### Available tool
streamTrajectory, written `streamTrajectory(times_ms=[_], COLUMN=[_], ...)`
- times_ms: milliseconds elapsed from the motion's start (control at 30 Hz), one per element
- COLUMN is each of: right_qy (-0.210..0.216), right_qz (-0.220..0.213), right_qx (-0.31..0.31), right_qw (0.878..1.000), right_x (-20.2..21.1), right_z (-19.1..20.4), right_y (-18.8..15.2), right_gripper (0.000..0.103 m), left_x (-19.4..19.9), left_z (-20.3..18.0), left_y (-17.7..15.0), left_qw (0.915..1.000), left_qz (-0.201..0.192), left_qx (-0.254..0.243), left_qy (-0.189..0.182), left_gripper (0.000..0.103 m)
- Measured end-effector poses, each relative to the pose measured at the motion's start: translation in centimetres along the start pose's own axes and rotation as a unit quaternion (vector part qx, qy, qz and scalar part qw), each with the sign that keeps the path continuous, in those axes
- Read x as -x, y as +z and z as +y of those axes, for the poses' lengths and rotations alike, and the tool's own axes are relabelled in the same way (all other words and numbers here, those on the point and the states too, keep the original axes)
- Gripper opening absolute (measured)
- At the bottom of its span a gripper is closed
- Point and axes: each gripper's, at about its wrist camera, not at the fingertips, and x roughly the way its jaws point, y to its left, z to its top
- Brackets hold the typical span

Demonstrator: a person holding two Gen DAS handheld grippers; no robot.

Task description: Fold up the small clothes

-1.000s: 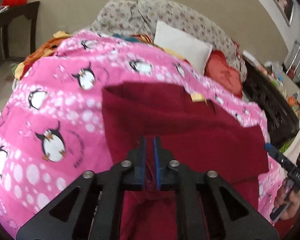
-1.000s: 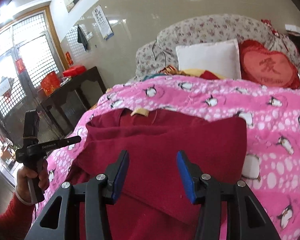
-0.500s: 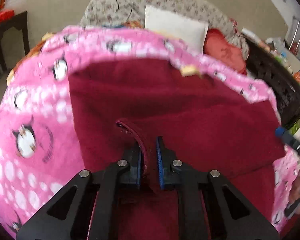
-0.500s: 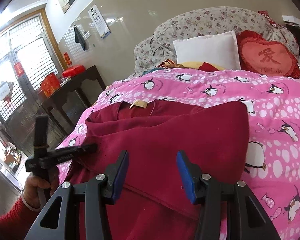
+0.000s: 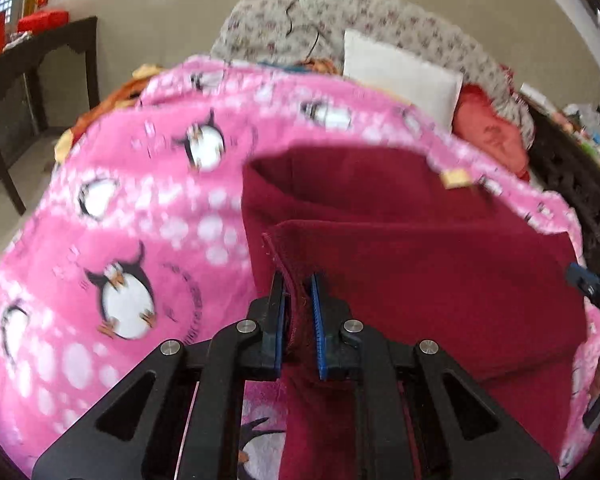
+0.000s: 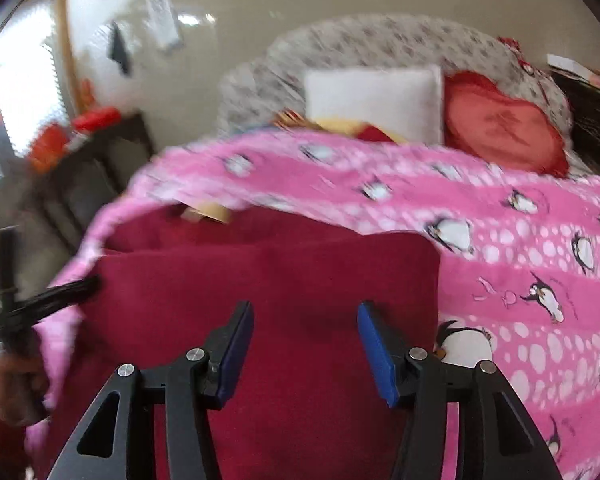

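Note:
A dark red garment (image 5: pixel 420 264) lies spread on a pink penguin blanket (image 5: pixel 148 216), its tan neck label (image 5: pixel 456 178) at the far edge. My left gripper (image 5: pixel 298 284) is shut on a stitched hem of the garment, which stands up as a fold between the blue pads. In the right wrist view the same red garment (image 6: pixel 284 280) fills the near middle. My right gripper (image 6: pixel 306 312) hovers over it with jaws opening wide and only flat cloth below them, nothing pinched. The left gripper's black body (image 6: pixel 40 300) shows at that view's left edge.
A white pillow (image 5: pixel 400 76), a red heart cushion (image 6: pixel 504 124) and a floral bedhead (image 5: pixel 340 16) lie beyond the blanket. A dark wooden table (image 5: pixel 32 68) stands to the left of the bed. Dark carved furniture (image 5: pixel 572 184) lines the right side.
The left gripper closed on the garment's hem and pulled it back toward the near side after a push forward. The right gripper moved sideways over the garment and its jaws widened a little.

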Motion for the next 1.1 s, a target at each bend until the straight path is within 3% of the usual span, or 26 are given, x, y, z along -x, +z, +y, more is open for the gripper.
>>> streamTrajectory(times_ms=[100,267,333,400,467,533,700,833,933,967,1000,1033,1067,1100], right_qy=[-0.007,0.012,0.006,-0.020,-0.024,-0.022,0.027,0.104,0.129,0.122,0.109,0.113,0.122,0.115], right_qz=[-0.001,-0.020,-0.007,0.026,0.041,0.034,0.020,0.071,0.100,0.093,0.071,0.069,0.074,0.066], right_qx=[0.013,0.033,0.043,0.043,0.040,0.041,-0.017,-0.062,-0.076,-0.071,-0.057,-0.045,-0.029,-0.011], right_qw=[1.000,0.999,0.999,0.999,0.998,0.998,0.999,0.990,0.984,0.986,0.990,0.990,0.989,0.991], right_x=[0.9,5.9,6.3,4.3,2.4,3.1,8.7,10.1,8.9,8.5,8.8,8.8,8.8,9.3], right_z=[0.4,1.4,1.7,1.2,0.6,0.7,-0.8,-1.8,-1.3,-0.8,-0.2,0.4,1.1,1.6], right_y=[0.3,-1.5,-3.2,-4.8,-5.4,-5.2,-6.2,-10.7,-14.0,-14.9,-15.2,-15.3,-15.3,-15.2], right_gripper=[0.052,0.052,0.052,0.052,0.052,0.052,0.055,0.061,0.061,0.058,0.049,0.038,0.015,0.011], left_x=[0.2,3.2,4.2,4.2,2.7,1.6,3.4,6.6,8.0,8.1,8.2,8.3,8.3,8.3], left_z=[-0.5,0.1,-0.1,-0.6,-1.5,-1.8,-0.8,-0.2,0.6,0.8,0.9,0.9,0.9,0.9], left_y=[-0.1,-0.9,-1.8,-2.8,-3.8,-4.3,-4.2,-6.1,-7.8,-8.2,-8.8,-9.3,-9.9,-10.2], left_qw=[0.9999,0.9999,0.9998,0.9997,0.9999,0.9998,0.9990,0.9995,0.9992,0.9990,0.9988,0.9986,0.9984,0.9983], left_qz=[-0.010,-0.010,-0.017,-0.016,0.007,0.016,0.024,0.014,0.022,0.024,0.027,0.031,0.037,0.042], left_qx=[-0.006,0.010,0.007,0.004,-0.005,-0.008,0.020,0.009,0.017,0.022,0.027,0.030,0.031,0.031], left_qy=[0.009,-0.006,-0.010,-0.018,-0.014,-0.012,-0.033,-0.025,-0.029,-0.030,-0.030,-0.030,-0.028,-0.027], left_gripper=[0.011,0.013,0.022,0.042,0.044,0.044,0.044,0.044,0.044,0.044,0.044,0.044,0.044,0.044])
